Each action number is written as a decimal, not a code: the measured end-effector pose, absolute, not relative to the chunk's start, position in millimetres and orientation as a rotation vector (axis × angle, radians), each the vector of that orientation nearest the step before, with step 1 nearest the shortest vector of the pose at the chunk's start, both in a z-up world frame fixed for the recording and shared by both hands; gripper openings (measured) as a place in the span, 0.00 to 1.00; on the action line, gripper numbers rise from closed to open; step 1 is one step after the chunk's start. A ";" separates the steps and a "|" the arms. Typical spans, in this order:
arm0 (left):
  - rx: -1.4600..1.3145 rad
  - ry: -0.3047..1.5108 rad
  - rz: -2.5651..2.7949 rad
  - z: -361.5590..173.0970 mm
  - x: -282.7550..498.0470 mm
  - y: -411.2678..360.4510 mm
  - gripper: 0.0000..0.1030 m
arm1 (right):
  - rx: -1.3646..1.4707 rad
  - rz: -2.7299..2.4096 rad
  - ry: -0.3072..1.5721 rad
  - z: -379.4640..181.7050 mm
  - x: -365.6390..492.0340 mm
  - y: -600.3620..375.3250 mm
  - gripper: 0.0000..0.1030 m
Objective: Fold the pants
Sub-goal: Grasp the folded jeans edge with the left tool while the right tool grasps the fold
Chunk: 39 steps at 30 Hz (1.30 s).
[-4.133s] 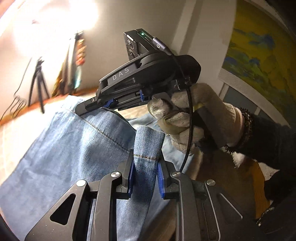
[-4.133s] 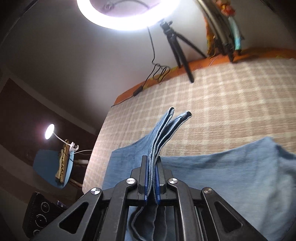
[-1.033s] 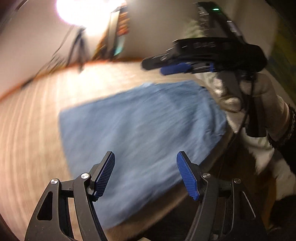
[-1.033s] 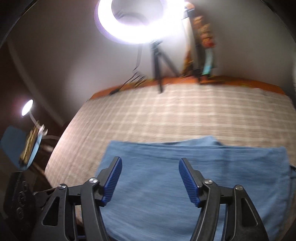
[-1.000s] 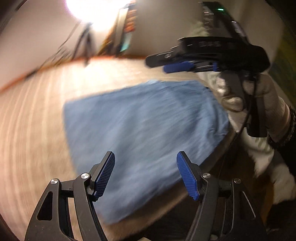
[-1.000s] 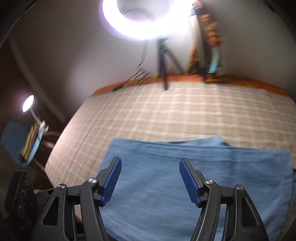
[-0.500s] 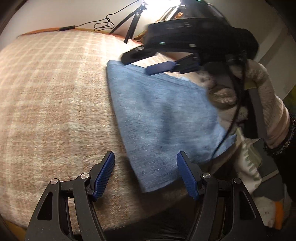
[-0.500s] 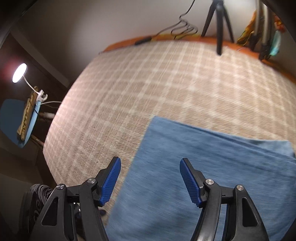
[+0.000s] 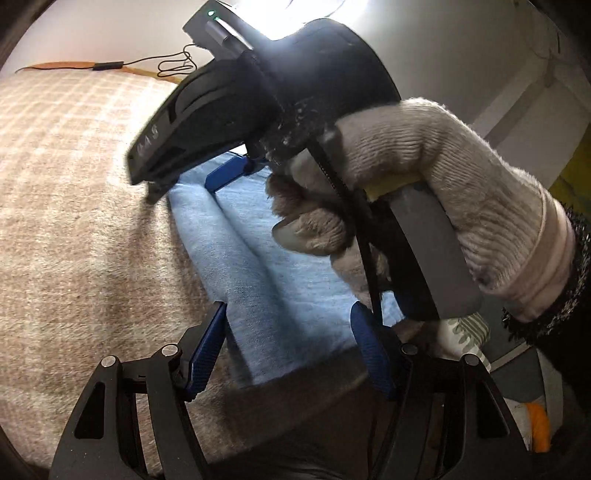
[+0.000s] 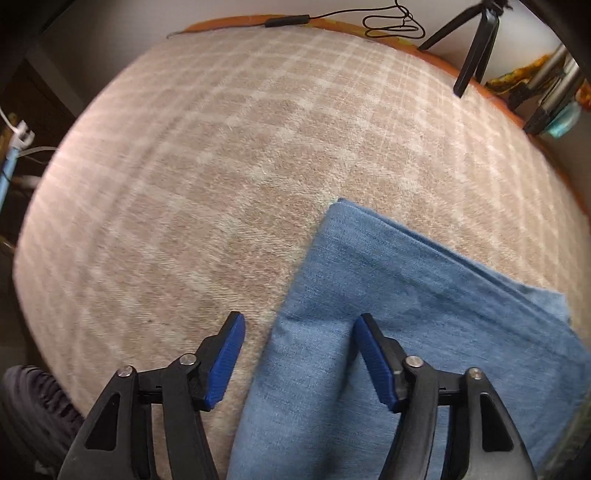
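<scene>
The pants (image 10: 424, 332), pale blue denim, lie folded into a flat stack on a beige checked blanket (image 10: 221, 166) that covers the surface. In the right wrist view they fill the lower right of the frame, one corner pointing toward the centre and their left edge running down to the bottom.

The right gripper (image 10: 299, 354) points steeply down at that left edge. Its jaws are closing but the pads do not press on anything yet: the left blue pad sits over bare blanket just beside the denim, the right pad sits over the denim, and the edge of the pants lies between them. A raised crease in the cloth runs up from the right pad.

In the left wrist view the left gripper (image 9: 288, 343) sits at the lower centre with its jaws fairly wide and nothing gripped. The near end of the pants (image 9: 266, 266) lies between its pads, close to the near edge of the blanket (image 9: 74, 221). Above it, filling the upper centre and right, a gloved hand (image 9: 424, 177) holds the black body of the right gripper, whose tip comes down on the far part of the denim; one blue pad shows under it. A long ridge runs along the pants between the two grippers.

At the top right of the right wrist view a black tripod (image 10: 476, 44) stands at the far edge, and a black cable (image 10: 332, 16) trails along the top. A dark shoe (image 10: 33, 406) shows at the lower left.
</scene>
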<state>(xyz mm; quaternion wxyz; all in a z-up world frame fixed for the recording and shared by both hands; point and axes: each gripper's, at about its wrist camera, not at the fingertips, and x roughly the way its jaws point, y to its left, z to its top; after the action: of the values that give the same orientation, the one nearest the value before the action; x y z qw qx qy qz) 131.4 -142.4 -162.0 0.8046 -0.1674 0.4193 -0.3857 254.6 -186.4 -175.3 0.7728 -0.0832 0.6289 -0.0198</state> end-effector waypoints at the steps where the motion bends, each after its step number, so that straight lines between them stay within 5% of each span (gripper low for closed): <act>1: -0.365 0.897 -0.828 -162.8 130.7 -139.4 0.65 | -0.188 -0.053 1.358 -174.5 256.7 -185.2 0.43; 5: -0.391 0.898 -0.796 -163.8 133.7 -129.3 0.65 | -0.107 -0.068 1.344 -167.9 257.3 -192.7 0.16; 9: -0.405 0.904 -0.751 -167.0 140.0 -120.2 0.66 | -0.050 -0.071 1.293 -158.0 249.0 -204.5 0.07; 18: -0.432 0.938 -0.797 -181.2 146.1 -151.8 0.62 | 0.106 -0.009 1.148 -120.0 224.1 -240.0 0.03; 19: -0.453 0.929 -0.804 -180.5 148.0 -154.5 0.56 | 0.127 0.008 1.130 -114.8 220.0 -247.4 0.03; 20: -0.472 0.919 -0.819 -179.7 149.5 -155.9 0.37 | 0.141 0.018 1.119 -111.5 216.5 -253.2 0.03; 21: -0.483 0.910 -0.820 -177.5 151.7 -159.6 0.29 | 0.158 0.030 1.103 -107.6 212.2 -256.7 0.03; 24: -0.478 0.863 -0.836 -167.0 151.7 -171.4 0.23 | 0.190 0.052 1.060 -94.7 203.9 -271.3 0.03; 39: -0.314 0.733 -1.050 -95.1 146.7 -266.3 0.22 | 0.437 0.091 0.825 -26.3 147.3 -414.5 0.02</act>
<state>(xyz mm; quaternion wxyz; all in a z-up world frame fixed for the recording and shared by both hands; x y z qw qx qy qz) 146.7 -266.3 -95.1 0.7905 -0.1458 0.3406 -0.4876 147.3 -414.5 -26.3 0.8921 0.2104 0.3975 0.0440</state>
